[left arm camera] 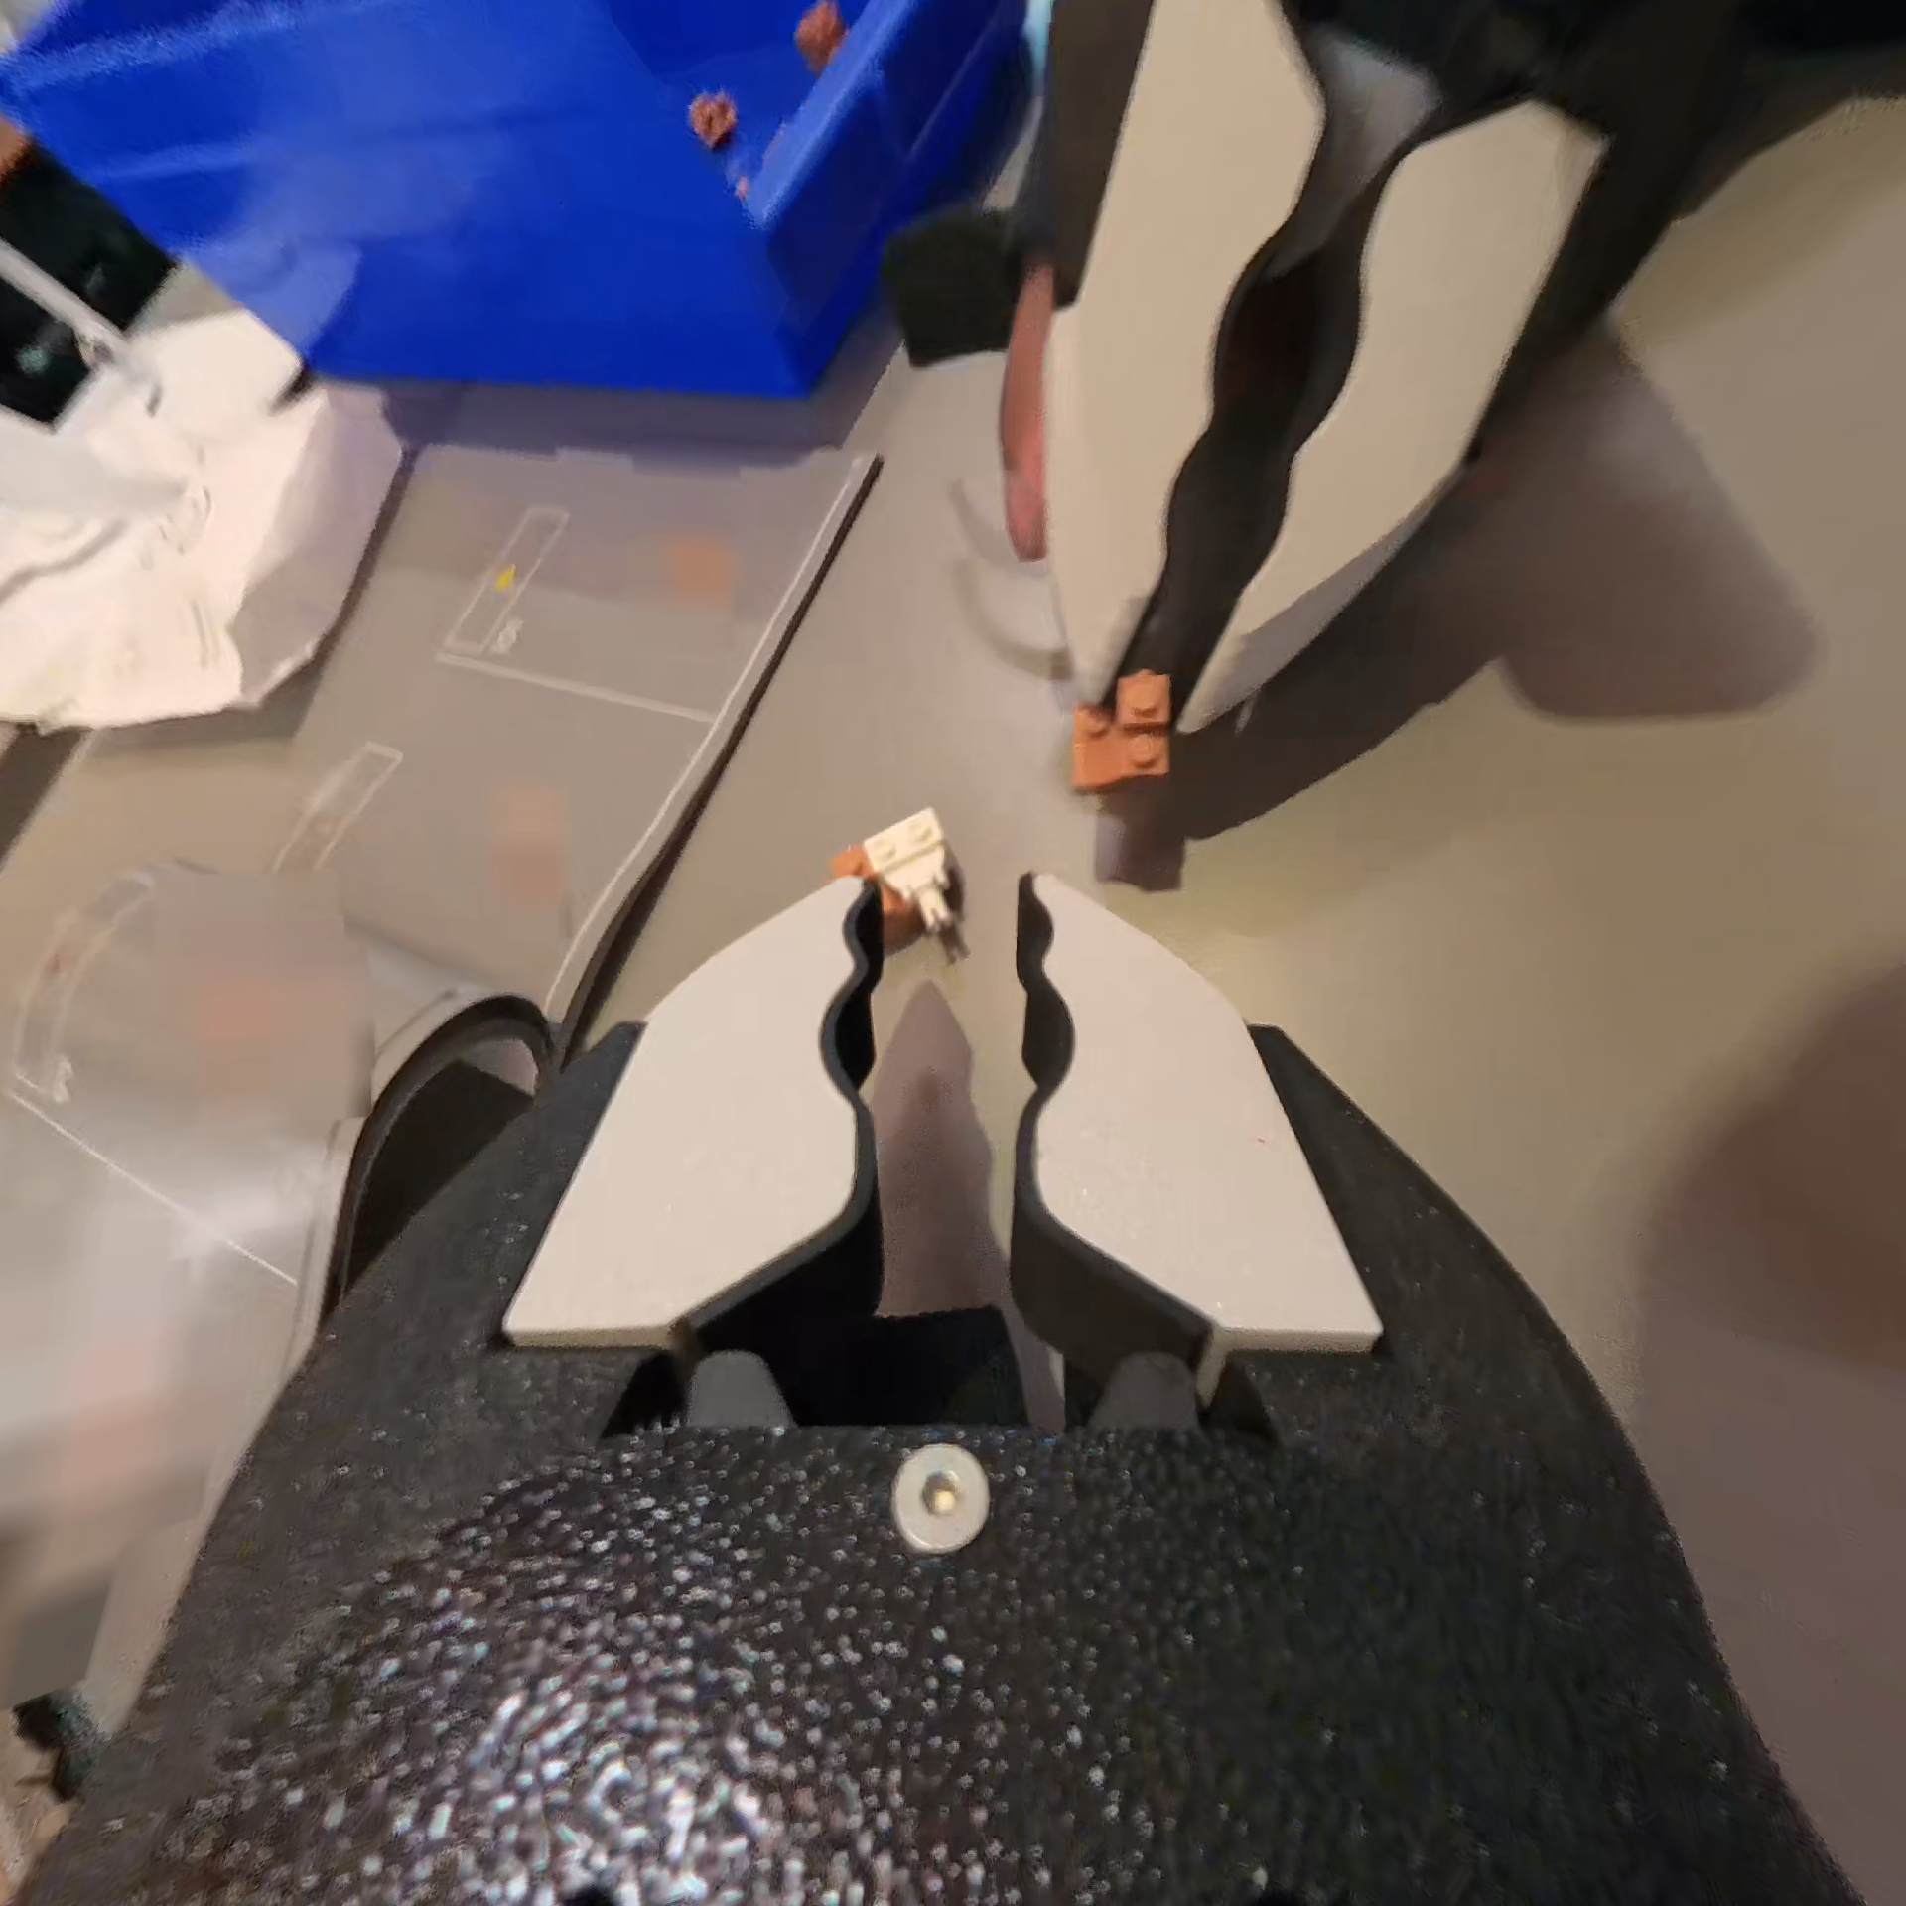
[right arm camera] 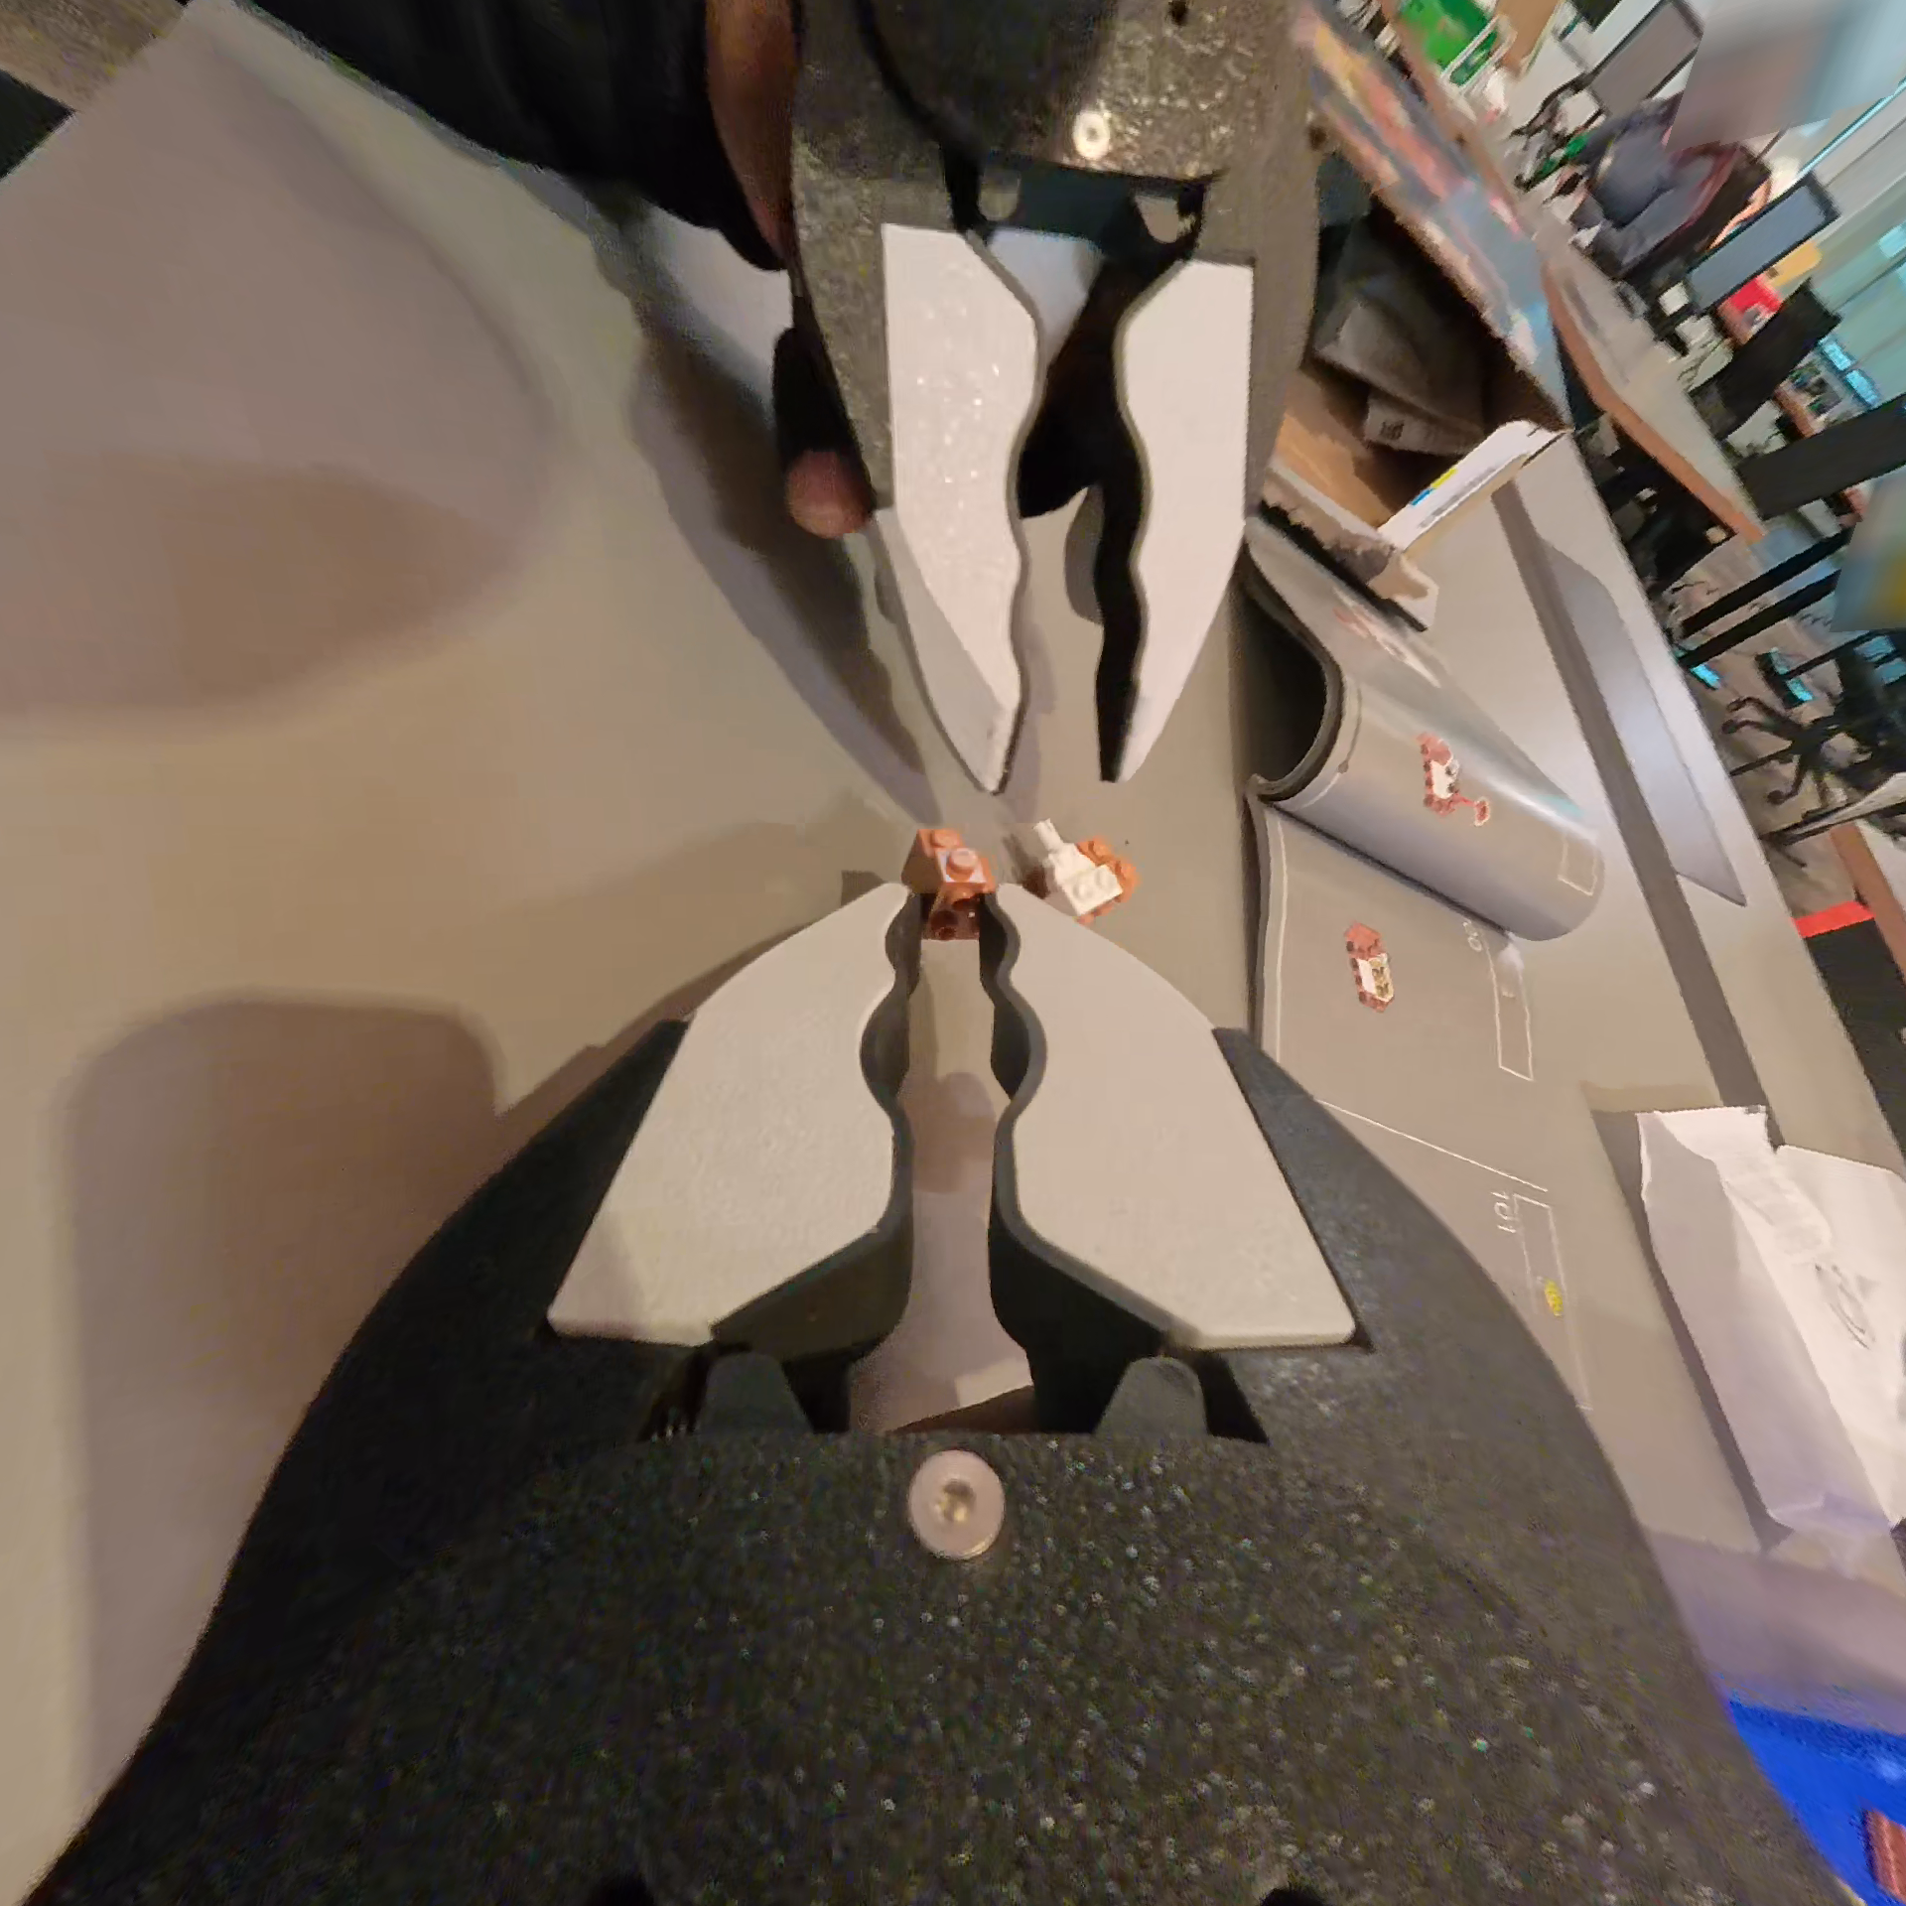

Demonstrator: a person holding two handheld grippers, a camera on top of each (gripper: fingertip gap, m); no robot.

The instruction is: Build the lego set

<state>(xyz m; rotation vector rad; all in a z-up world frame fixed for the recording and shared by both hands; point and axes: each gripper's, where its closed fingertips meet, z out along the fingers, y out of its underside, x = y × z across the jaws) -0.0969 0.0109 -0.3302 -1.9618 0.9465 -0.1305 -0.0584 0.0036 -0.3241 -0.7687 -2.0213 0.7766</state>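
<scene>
Between the fingers of the right gripper (right arm camera: 954,908) a small brown brick assembly (right arm camera: 951,877) is held, both pads pressed on its lower part while a studded wedge juts out ahead at 12 o'clock. It is judged light, rigid and smooth-sided, so a slip or a separated joint seems likelier than breakage; the flat opposite sides look the best place to pinch, not the studs or slope. The fingers of the left gripper (left arm camera: 949,897) stand narrowly parted and hold nothing; a white and brown brick piece (left arm camera: 913,872) lies on the surface just beyond the left fingertip, at about 11 o'clock, and whether it touches that tip cannot be told. Its thin white prong looks the frailest part, so the blocky body would be the safer hold. The grey surface (left arm camera: 1444,928) is matt and flat, in places covered by a grey mat (right arm camera: 1444,1083) with printed outlines, one end of it curled into a roll. At 10 o'clock of the left gripper lie crumpled white paper (left arm camera: 155,536) and, farther out, a blue bin (left arm camera: 464,206) containing brown bricks. Desks, chairs and monitors fill the room beyond.
</scene>
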